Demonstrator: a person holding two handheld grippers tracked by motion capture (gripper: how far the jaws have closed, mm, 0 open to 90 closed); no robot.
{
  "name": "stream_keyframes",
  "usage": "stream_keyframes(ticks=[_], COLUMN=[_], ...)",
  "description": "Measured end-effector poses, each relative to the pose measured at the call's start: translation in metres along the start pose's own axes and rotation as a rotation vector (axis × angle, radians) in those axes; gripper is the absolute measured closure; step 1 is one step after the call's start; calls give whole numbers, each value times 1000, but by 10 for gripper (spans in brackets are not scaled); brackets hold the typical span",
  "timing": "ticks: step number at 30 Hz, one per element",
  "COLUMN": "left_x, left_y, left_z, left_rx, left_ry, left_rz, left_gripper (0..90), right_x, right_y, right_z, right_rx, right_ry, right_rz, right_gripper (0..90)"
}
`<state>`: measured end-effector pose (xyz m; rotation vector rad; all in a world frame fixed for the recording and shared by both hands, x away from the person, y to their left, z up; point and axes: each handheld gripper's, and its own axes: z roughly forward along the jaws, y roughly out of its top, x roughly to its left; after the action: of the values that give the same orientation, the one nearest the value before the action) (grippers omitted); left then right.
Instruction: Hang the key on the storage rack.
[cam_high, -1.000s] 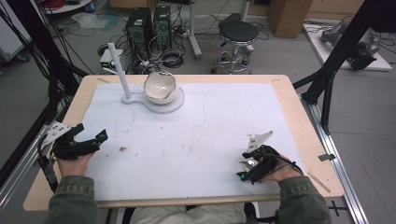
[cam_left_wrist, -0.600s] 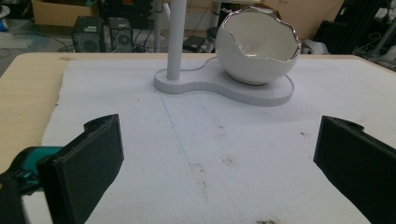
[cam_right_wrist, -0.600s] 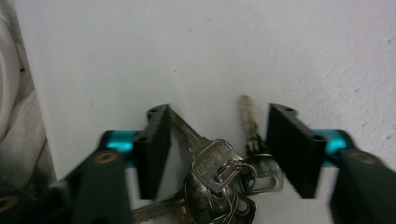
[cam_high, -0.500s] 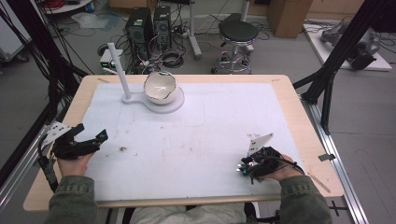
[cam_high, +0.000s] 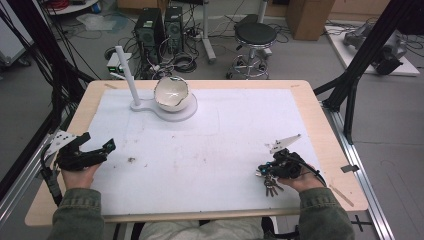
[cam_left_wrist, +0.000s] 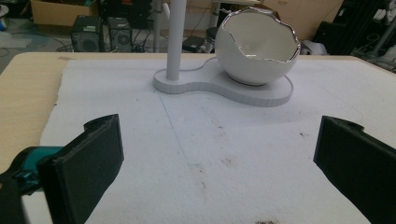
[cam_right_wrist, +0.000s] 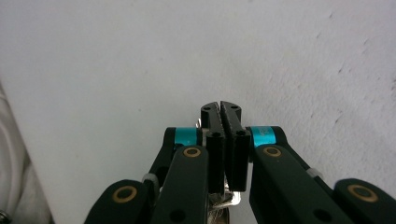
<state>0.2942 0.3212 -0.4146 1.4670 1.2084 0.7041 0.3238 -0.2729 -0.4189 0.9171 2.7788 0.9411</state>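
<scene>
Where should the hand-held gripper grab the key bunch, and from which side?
Best at the ring end, from above. The key bunch lies flat on the white mat, its keys fanning toward the person, so the ring end is the part pads can pinch. The right hand-held gripper seems shut on it there.

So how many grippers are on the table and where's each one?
2. The left gripper is at the table's left edge, jaws wide apart. The right gripper is near the right front edge, shut on a bunch of keys.
</scene>
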Motion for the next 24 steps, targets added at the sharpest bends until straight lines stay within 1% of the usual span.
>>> stream_keyframes(ticks=[3, 6, 8, 11, 13, 14, 16, 19, 20, 21, 22, 24], left_x=[0, 0, 0, 0, 0, 0, 0, 0, 0, 0, 0, 0], left_y=[0, 0, 0, 0, 0, 0, 0, 0, 0, 0, 0, 0], left_z=[0, 0, 0, 0, 0, 0, 0, 0, 0, 0, 0, 0], left_rx=[0, 0, 0, 0, 0, -1, -1, -1, -1, -2, -3, -3], left_ry=[0, -1, -2, -1, -1, 0, -1, -2, -1, -1, -1, -1], left_rz=[1, -1, 0, 0, 1, 0, 1, 0, 0, -1, -2, -2], left_gripper=[20, 20, 20, 20, 20, 20, 20, 20, 20, 20, 20, 20], right_x=[1, 1, 2, 1, 1, 1, 2, 2, 1, 1, 1, 1], right_y=[1, 0, 1, 1, 2, 2, 2, 3, 3, 3, 3, 4], right_z=[1, 0, -1, -1, -4, -5, -9, -15, -16, -17, -18, -21], right_rx=[-2, 2, 0, -8, -31, -40, -72, -124, -136, -153, -169, -197], right_ry=[3, 19, 11, 15, 18, 21, 5, 12, 27, 22, 32, 36], right_rz=[1, 3, 3, 7, 7, -1, -8, 3, 9, 12, 15, 19], right_gripper=[888, 890, 891, 891, 893, 894, 894, 895, 895, 895, 895, 895])
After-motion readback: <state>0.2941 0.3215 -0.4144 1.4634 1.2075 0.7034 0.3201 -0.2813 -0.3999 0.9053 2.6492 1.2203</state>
